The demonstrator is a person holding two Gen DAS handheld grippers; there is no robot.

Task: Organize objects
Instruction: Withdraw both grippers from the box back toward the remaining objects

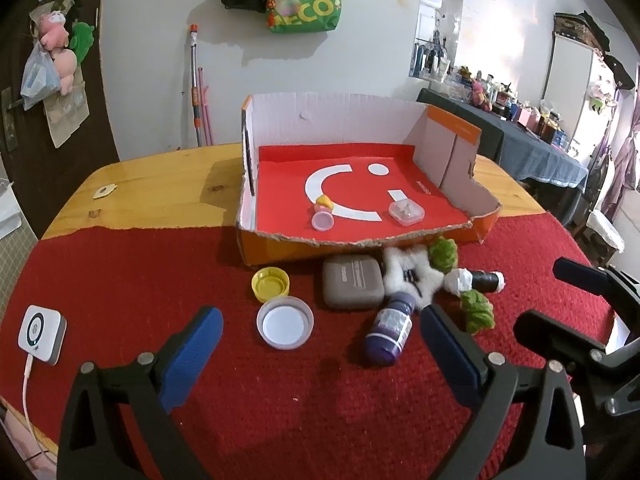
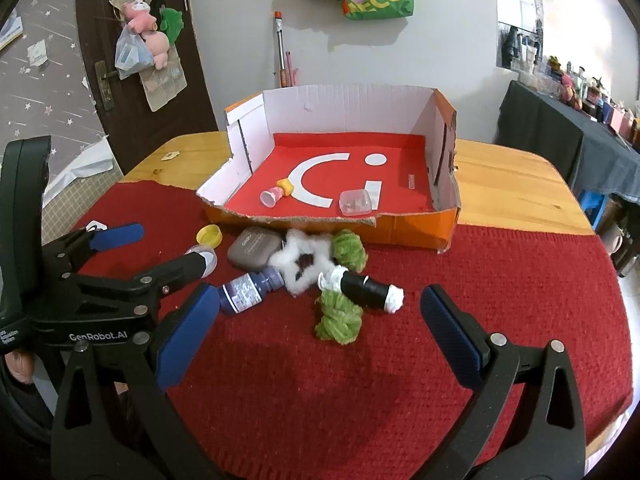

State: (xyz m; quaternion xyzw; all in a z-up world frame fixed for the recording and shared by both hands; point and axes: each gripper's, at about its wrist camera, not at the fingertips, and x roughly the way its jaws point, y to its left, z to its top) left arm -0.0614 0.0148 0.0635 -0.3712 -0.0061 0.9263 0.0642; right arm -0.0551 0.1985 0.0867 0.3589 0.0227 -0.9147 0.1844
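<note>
An open cardboard box (image 1: 280,248) (image 2: 412,230) with a red floor holds a pink-and-yellow toy (image 1: 323,216) (image 2: 276,194) and a small clear case (image 1: 406,212) (image 2: 355,202). In front of it on the red cloth lie a yellow cap (image 1: 270,283) (image 2: 210,236), a white lid (image 1: 285,322), a grey case (image 1: 352,286) (image 2: 254,248), a white fluffy star (image 1: 412,276) (image 2: 300,260), a purple bottle (image 1: 390,330) (image 2: 250,286), a black spool (image 1: 478,280) (image 2: 362,284) and green yarn (image 1: 476,312) (image 2: 338,316). My left gripper (image 1: 322,344) (image 2: 160,248) is open just before the lid. My right gripper (image 2: 320,320) (image 1: 560,300) is open near the yarn.
A white device (image 1: 42,334) on a cable lies at the cloth's left edge. Bare wooden table (image 1: 160,184) (image 2: 512,188) flanks the box. A dark-covered side table (image 1: 532,152) with clutter stands at the right, and a door (image 2: 132,60) hung with bags at the left.
</note>
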